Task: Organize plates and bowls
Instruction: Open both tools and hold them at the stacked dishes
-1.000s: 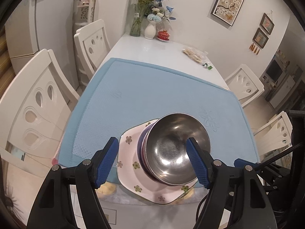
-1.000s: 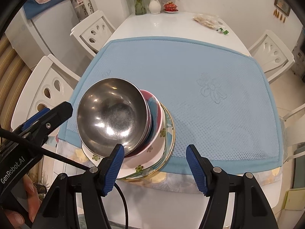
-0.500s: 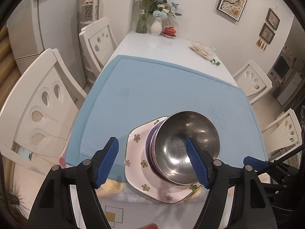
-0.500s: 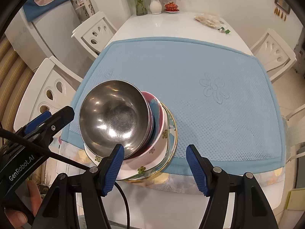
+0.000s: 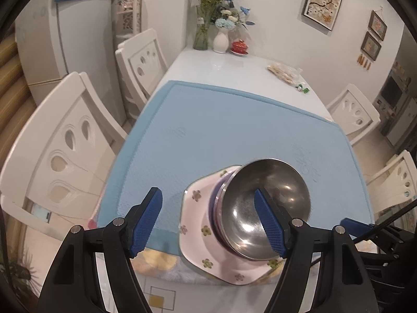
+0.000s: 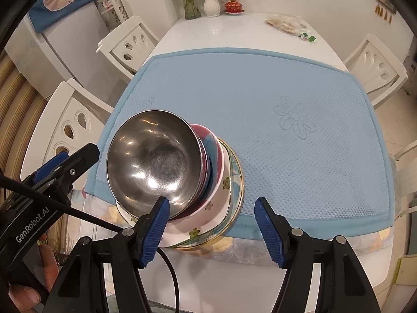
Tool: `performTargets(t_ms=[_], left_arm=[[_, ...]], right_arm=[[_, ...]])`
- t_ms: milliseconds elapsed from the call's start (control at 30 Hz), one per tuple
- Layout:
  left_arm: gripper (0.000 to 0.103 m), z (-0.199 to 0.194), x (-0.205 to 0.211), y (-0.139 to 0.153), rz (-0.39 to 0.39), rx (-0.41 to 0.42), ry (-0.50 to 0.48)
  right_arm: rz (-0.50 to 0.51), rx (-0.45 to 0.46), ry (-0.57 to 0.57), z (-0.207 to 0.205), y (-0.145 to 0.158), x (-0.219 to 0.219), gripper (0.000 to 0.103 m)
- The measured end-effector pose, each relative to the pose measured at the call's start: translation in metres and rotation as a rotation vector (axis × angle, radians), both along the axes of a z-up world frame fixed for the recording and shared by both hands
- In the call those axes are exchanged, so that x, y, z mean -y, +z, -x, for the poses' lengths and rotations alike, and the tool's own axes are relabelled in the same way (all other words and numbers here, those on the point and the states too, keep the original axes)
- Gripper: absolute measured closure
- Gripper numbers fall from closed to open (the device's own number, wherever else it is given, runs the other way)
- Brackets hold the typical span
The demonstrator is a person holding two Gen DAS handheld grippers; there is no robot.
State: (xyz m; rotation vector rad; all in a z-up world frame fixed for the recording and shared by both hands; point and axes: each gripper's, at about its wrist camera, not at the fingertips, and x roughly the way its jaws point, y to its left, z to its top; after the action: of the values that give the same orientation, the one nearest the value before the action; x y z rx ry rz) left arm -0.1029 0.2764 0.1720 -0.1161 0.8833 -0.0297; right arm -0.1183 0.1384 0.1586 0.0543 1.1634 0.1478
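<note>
- Change vs a sec ago: little. The stack hasn't moved on the bench; in the left view it now sits lower and more to the right, so that camera has tipped up a bit. Right view is unchanged.
- Meaning for task, as I judge it: dishes look already gathered into one pile, so sorting is at or near its end, w/ both tools idle.
- Stack: steel bowl [image 6: 153, 161] on top, nested in a pink bowl [image 6: 215, 156], on a flowered plate [image 5: 198, 219], w/ a gold-rimmed plate [image 6: 235, 182] at the bottom. It sits at the near edge of the bench [image 5: 234, 65], half on the blue mat [image 5: 221, 130], toward the near left corner.
- Left hand-held gripper [image 5: 212, 221]: jaws apart, nothing held; hovers over the stack, no contact seen.
- Right hand-held gripper [image 6: 212, 227]: jaws apart, empty; its left pad overlaps the steel bowl's rim in view, touching or just above, can't tell.
</note>
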Motion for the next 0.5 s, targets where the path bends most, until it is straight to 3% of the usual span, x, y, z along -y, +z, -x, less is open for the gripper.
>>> performTargets(t_ms=[367, 500], left_arm=[[0.031, -0.0023, 0.0001, 0.0054, -0.181, 0.04, 0.052], [0.031, -0.0013, 0.001, 0.0086, -0.17, 0.045, 0.042]], right_arm=[[-0.008, -0.016, 0.0, -0.0042, -0.0037, 0.0007, 0.038], [-0.009, -0.015, 0.001, -0.0032, -0.0042, 0.0002, 0.038]])
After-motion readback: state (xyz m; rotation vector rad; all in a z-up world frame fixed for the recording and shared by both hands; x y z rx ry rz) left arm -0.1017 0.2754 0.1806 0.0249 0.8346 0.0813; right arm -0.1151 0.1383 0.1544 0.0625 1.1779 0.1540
